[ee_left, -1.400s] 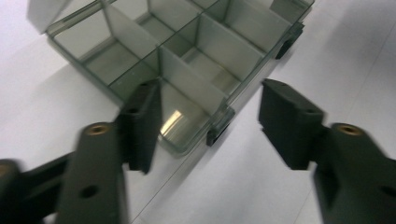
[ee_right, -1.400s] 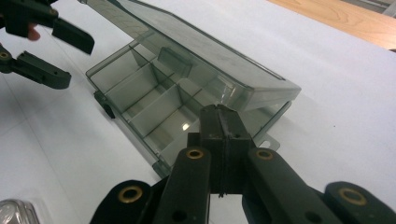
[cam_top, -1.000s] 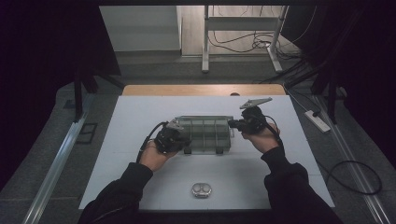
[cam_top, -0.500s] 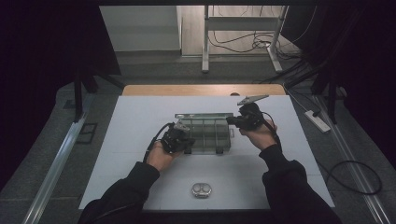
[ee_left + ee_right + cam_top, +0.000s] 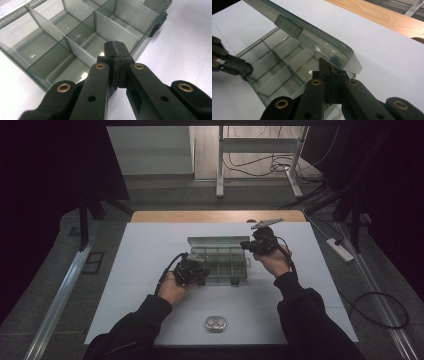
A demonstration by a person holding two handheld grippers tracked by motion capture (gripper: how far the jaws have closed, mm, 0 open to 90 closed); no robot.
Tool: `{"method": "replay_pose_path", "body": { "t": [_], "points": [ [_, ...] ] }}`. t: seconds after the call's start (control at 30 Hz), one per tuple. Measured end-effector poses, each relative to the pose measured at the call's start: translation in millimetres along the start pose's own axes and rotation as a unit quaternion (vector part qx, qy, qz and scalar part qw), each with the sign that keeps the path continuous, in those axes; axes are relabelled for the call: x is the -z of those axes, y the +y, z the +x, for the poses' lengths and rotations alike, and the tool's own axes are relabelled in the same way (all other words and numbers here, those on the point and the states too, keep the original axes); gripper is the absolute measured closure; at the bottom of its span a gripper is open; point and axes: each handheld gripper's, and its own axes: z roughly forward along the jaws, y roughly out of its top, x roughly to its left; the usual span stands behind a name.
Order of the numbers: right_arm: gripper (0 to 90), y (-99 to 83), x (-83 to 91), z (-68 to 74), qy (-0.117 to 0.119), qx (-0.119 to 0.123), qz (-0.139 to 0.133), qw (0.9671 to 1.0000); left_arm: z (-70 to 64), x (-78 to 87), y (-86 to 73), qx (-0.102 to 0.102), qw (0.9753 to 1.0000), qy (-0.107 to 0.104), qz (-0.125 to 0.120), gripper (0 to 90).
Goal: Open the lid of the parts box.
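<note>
One clear compartment box (image 5: 220, 262) sits mid-table on the white sheet (image 5: 150, 250), lid (image 5: 312, 37) part-raised. Rigid, light, slick plastic by the look; thin rims are the grip points. Left gripper (image 5: 115, 53) pinched shut on the box's near wall. Right gripper (image 5: 329, 75) jaws together under the lid's edge, seemingly pinching it. Small metal object (image 5: 215, 323) lies well apart, no obstruction.

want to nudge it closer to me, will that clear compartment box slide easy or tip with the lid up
The compartment box looks like thin clear plastic with empty cells, so probably light and apt to slide on the smooth white table. Its raised lid could shift weight backward; push low on the base. The walls look rigid, likely brittle rather than floppy.
</note>
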Motion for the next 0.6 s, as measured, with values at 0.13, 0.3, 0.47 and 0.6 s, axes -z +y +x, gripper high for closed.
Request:
{"method": "replay_pose_path", "body": {
  "t": [0.13, 0.3, 0.47, 0.6],
  "points": [
    [89.6, 2.9, -6.4, -2.7, -0.002, 0.000, 0.000, 1.0000, -0.6, -0.1, -0.1, 0.001, 1.0000, 0.001, 0.000, 89.5],
    [89.6, 7.9, -11.1, -5.9, -0.004, -0.002, -0.005, 1.0000, -0.7, -0.1, -0.1, 0.001, 1.0000, 0.000, 0.000, 89.6],
    [89.6, 11.1, -13.2, -10.3, -0.006, -0.003, -0.010, 0.9999, -1.1, -0.1, 0.0, -0.001, 1.0000, 0.001, 0.000, 89.7],
    [89.6, 11.2, -15.8, -14.2, -0.008, -0.007, -0.011, 0.9999, -1.1, -0.1, -0.1, -0.003, 1.0000, 0.001, 0.000, 89.7]
  ]
}}
